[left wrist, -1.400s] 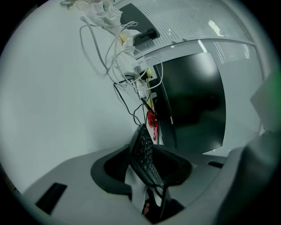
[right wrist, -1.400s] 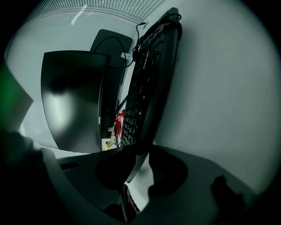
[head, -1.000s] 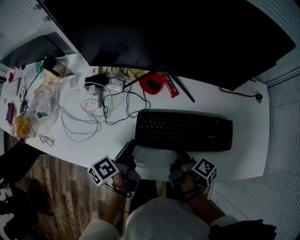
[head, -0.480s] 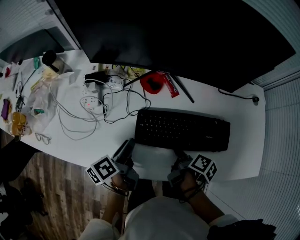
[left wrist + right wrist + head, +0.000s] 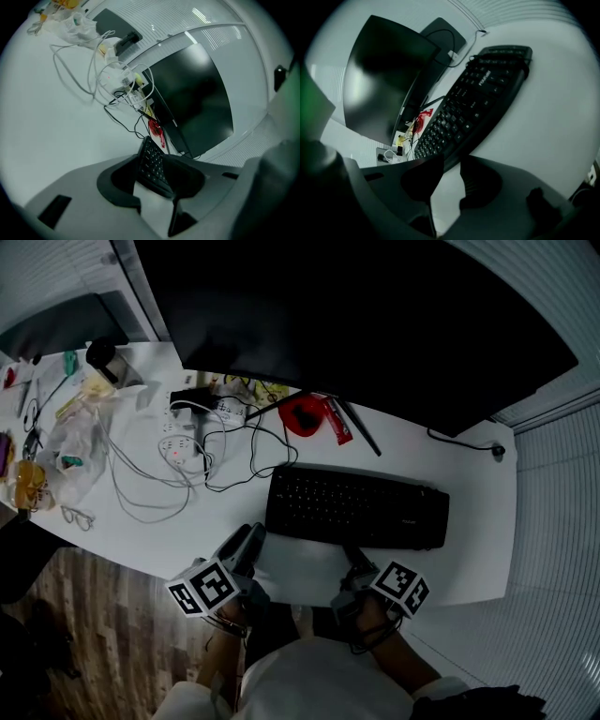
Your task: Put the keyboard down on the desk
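Observation:
A black keyboard (image 5: 356,510) lies flat on the white desk (image 5: 473,521), in front of the monitor. Both grippers sit at its front edge. My left gripper (image 5: 249,542) is by the front left corner; in the left gripper view the keyboard's (image 5: 152,164) end shows between the spread fingers of the left gripper (image 5: 154,187), with white desk below it. My right gripper (image 5: 357,563) is at the front edge right of centre. In the right gripper view the right gripper's (image 5: 446,180) jaws have just been opening, and the keyboard's (image 5: 473,108) edge crosses at their tips with no pad visibly pressing.
A large dark monitor (image 5: 356,324) stands behind the keyboard. A red object (image 5: 305,412), tangled cables (image 5: 187,460) and a power strip (image 5: 178,448) lie to the left behind it. Plastic bags (image 5: 75,442) and glasses (image 5: 77,517) sit far left. The desk's front edge is right under the grippers.
The view has drifted, so the desk sits a little further left and up. The keyboard stays on the desk. Both grippers have rolled slightly at its front edge.

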The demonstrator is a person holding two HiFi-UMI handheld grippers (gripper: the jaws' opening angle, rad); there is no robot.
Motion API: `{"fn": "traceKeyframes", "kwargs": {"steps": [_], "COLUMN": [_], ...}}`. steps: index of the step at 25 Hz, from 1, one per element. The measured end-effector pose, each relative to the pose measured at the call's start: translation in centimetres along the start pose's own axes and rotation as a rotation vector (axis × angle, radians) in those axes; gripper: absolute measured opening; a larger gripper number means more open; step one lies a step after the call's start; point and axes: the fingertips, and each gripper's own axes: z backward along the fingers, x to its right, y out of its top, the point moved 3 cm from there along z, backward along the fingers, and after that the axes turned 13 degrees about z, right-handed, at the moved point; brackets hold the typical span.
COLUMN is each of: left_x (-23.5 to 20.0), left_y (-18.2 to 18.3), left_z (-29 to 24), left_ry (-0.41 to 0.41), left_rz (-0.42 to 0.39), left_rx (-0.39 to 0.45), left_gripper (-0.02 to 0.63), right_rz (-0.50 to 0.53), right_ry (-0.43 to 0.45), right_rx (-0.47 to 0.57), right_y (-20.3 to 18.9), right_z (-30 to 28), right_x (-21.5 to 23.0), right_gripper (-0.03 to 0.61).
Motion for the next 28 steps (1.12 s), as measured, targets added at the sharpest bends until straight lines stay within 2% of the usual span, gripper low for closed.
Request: {"fn": "traceKeyframes", "kwargs": {"steps": [4,9,15,18,21,24,28], "left_x": [1.5,3.7,7.4,9.7,11.9,13.6,15.3], "left_y": [0.0,0.5,-0.4,-1.4,-2.0,-2.4,-3.4], "left_z": [-0.1,0.3,0.4,0.3,1.1,2.0,2.3], "left_ry": [0.003,-0.021,-0.036,-0.076,-0.109,-0.127,-0.15], "left_rz": [-0.13,-0.211,-0.377,-0.46,-0.571,-0.678,-0.745], "left_rx": [-0.024,-0.038,-0.06,-0.069,-0.043,-0.009,-0.01], "left_gripper": [0.167,0.165,0.131,0.079,0.045,0.035,0.025], "right_rz": [0.117,0.127,0.237,0.228,0.202,0.191,0.189], "right_ry": [-0.013,-0.019,-0.062,-0.08,-0.098,-0.112,-0.117], "right_rx": [0.07,0.151,0.291,0.366,0.427,0.46,0.495], "right_y": [1.0,1.9,3.3,4.2,4.8,5.1,5.9], "right_z": [1.3,2.7,5.7,7.5,9.6,11.3,13.2], "right_x": [-0.8,-1.2,-1.7,-1.3,-0.6,0.1,0.8], "right_gripper": [0.101,0.101,0.091,0.083,0.077,0.074,0.071]}}
